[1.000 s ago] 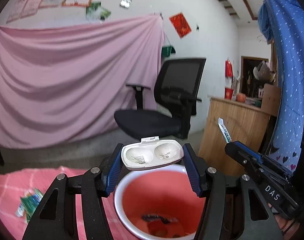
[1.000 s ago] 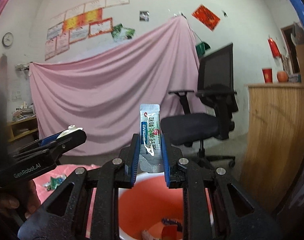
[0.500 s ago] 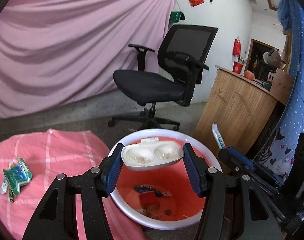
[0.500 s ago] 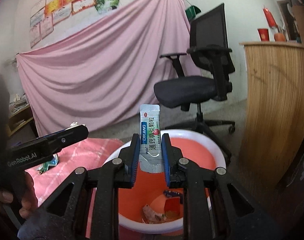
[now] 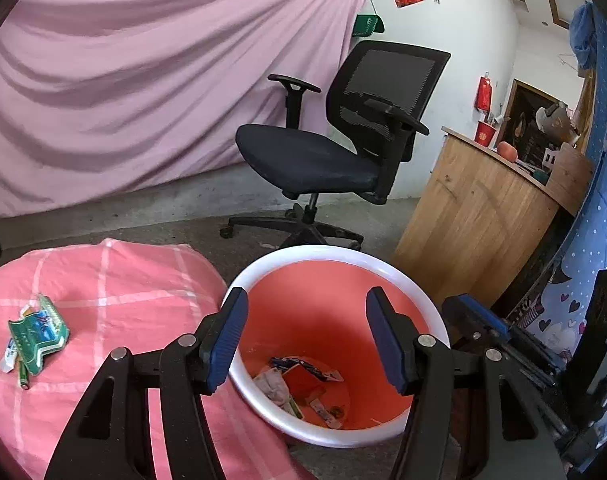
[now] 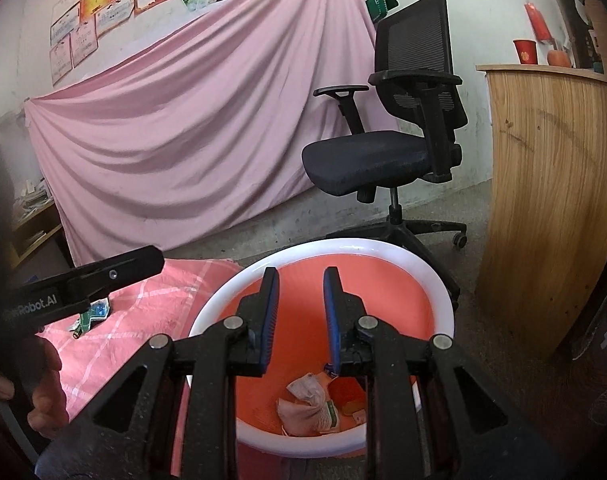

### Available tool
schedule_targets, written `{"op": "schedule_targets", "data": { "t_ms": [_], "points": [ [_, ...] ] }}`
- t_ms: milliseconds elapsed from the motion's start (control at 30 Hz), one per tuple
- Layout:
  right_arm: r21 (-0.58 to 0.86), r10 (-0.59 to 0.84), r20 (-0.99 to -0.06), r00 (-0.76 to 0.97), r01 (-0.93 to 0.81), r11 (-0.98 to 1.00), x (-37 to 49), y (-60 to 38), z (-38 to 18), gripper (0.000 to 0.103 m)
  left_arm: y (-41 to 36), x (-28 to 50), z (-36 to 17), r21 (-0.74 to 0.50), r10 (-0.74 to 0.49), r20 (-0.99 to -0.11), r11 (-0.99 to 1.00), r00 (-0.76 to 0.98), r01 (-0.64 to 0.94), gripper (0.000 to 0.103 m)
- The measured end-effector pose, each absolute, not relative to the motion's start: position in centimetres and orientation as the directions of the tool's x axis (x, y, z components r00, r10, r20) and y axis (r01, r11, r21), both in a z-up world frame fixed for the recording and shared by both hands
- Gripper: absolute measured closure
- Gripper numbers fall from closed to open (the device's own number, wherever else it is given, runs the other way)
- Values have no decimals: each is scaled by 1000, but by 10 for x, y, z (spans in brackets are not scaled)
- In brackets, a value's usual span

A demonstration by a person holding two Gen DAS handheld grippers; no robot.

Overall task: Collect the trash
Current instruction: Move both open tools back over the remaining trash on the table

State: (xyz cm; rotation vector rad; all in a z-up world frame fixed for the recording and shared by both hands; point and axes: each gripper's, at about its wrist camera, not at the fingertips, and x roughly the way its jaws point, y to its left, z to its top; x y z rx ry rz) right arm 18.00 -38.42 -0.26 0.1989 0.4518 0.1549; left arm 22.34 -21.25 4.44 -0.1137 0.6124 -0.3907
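Observation:
A red bin with a white rim point(image 5: 335, 252) point(image 6: 343, 246) stands on the floor right under both grippers. Crumpled wrappers point(image 5: 299, 380) point(image 6: 307, 404) lie at its bottom. My left gripper point(image 5: 307, 300) hangs over the bin's mouth; its jaws are opening and nothing is between them. My right gripper point(image 6: 301, 280) is also over the bin, open with a narrow, empty gap between its blue pads. A green wrapper point(image 5: 37, 332) point(image 6: 93, 312) with small bits beside it lies on the pink checked cloth point(image 5: 123, 288) to the left of the bin.
A black office chair point(image 5: 323, 152) stands behind the bin. A wooden counter point(image 5: 475, 220) rises close on the right. A pink sheet covers the back wall. A person's hand point(image 6: 43, 396) holds the left gripper at the lower left of the right wrist view.
The white two-cup blister is gone from the left jaws and the sachet from the right jaws. Both grippers have dipped lower toward the bin.

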Motion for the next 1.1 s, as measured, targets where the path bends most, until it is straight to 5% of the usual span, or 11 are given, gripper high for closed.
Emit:
{"op": "schedule_targets", "data": {
  "t_ms": [267, 400, 633, 733, 1100],
  "points": [
    [200, 188, -392, 901, -116, 973, 175, -375, 16, 47, -181, 211, 53, -229, -359, -510, 932, 782, 279, 45],
    [183, 192, -371, 909, -131, 974, 172, -364, 28, 39, -160, 200, 61, -232, -330, -482, 941, 812, 244, 36],
    [156, 200, -311, 929, -157, 975, 165, -338, 55, 10, -119, 178, 79, -228, -259, -409, 958, 875, 177, 26],
    [146, 209, -276, 938, -174, 974, 160, -323, 67, 0, -102, 166, 87, -205, -194, -358, 971, 913, 126, 2],
    [121, 259, -144, 955, -243, 963, 143, -267, 96, 0, -32, 119, 102, -177, -42, -211, 984, 977, 4, 1]
  ]
}}
